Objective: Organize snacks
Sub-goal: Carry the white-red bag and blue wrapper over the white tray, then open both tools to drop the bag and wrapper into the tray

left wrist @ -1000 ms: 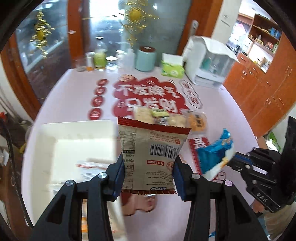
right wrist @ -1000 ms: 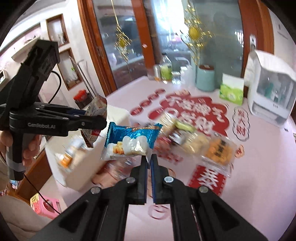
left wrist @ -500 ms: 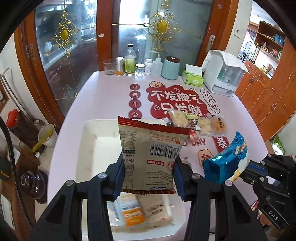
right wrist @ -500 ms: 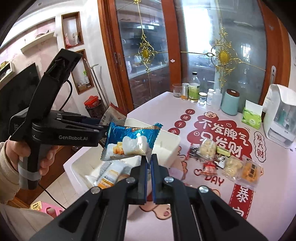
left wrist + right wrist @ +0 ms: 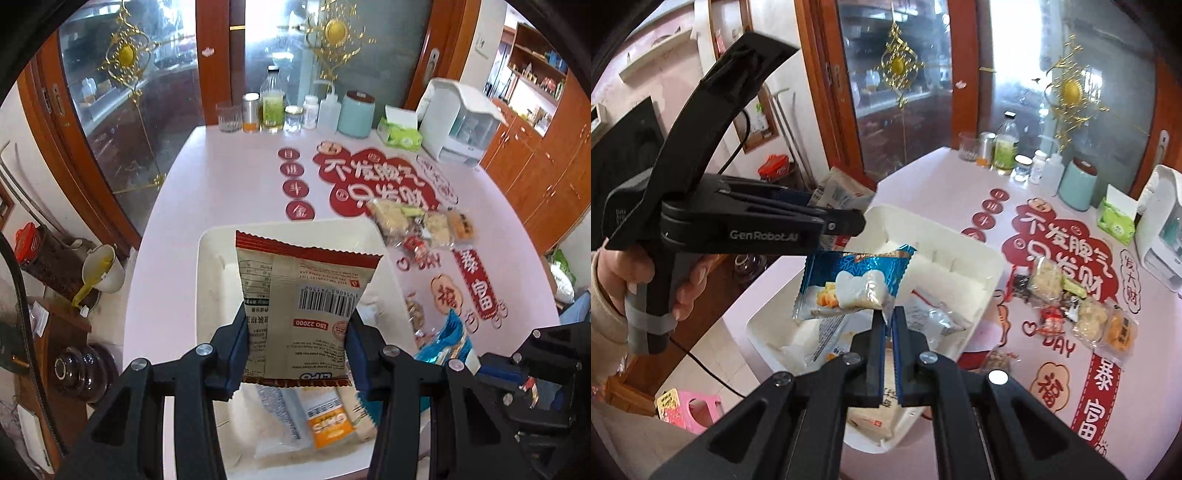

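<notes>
Two held snack packets (image 5: 299, 314) (image 5: 853, 284), one white bin (image 5: 210, 280), one green tissue box (image 5: 400, 133), one teal canister (image 5: 356, 114).

Clamped between matt black plastic fingers (image 5: 236, 354) of the left gripper (image 5: 297, 356): a matt beige snack packet (image 5: 303, 314), crinkled film. Pinched in the right gripper (image 5: 889, 334), blue pads: a glossy blue foil packet (image 5: 849, 284). Beneath both: smooth white plastic bin (image 5: 975, 258), glossy pink tabletop (image 5: 229, 173), varnished wooden door frame (image 5: 218, 55) beyond.
</notes>
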A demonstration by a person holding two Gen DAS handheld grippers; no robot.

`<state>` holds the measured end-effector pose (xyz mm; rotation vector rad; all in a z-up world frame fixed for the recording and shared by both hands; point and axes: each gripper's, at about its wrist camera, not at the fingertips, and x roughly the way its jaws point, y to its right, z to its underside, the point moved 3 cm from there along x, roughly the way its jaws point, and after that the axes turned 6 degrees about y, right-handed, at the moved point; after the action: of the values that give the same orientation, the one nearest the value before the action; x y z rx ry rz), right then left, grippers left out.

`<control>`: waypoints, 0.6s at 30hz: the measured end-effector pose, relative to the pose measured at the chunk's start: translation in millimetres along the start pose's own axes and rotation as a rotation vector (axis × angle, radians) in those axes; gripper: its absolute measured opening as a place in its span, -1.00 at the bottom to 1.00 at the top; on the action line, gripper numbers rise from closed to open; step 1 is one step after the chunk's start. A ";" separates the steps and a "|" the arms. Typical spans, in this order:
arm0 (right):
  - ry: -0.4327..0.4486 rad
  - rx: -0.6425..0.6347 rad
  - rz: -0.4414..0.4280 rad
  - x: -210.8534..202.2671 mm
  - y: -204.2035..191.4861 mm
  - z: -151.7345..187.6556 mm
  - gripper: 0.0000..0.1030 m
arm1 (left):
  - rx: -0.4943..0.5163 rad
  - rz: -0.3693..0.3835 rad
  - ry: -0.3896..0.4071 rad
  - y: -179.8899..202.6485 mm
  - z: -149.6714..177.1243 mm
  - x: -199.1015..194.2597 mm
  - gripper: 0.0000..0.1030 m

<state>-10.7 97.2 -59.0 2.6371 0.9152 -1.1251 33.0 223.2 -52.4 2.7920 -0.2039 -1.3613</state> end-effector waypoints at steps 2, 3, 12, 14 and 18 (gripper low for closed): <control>-0.028 -0.012 -0.011 8.2 -6.9 1.4 -0.92 | 0.014 -0.027 -0.015 -4.6 3.0 5.4 -0.12; -0.040 -0.019 -0.013 11.6 -9.9 2.1 -0.90 | 0.016 -0.028 -0.024 -5.9 4.5 8.1 -0.11; -0.016 -0.029 0.036 7.3 -14.8 1.5 0.13 | -0.113 0.058 -0.106 -8.3 18.4 27.9 0.75; -0.010 -0.018 0.045 5.3 -12.1 1.5 0.14 | -0.108 0.060 -0.109 -4.7 19.4 28.8 0.75; -0.006 -0.005 0.057 2.2 -9.9 2.3 0.14 | -0.086 0.068 -0.081 3.2 17.1 23.6 0.75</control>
<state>-16.7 105.5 -61.1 2.6362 0.8349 -1.1154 33.6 217.5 -81.2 2.6379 -0.2338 -1.4332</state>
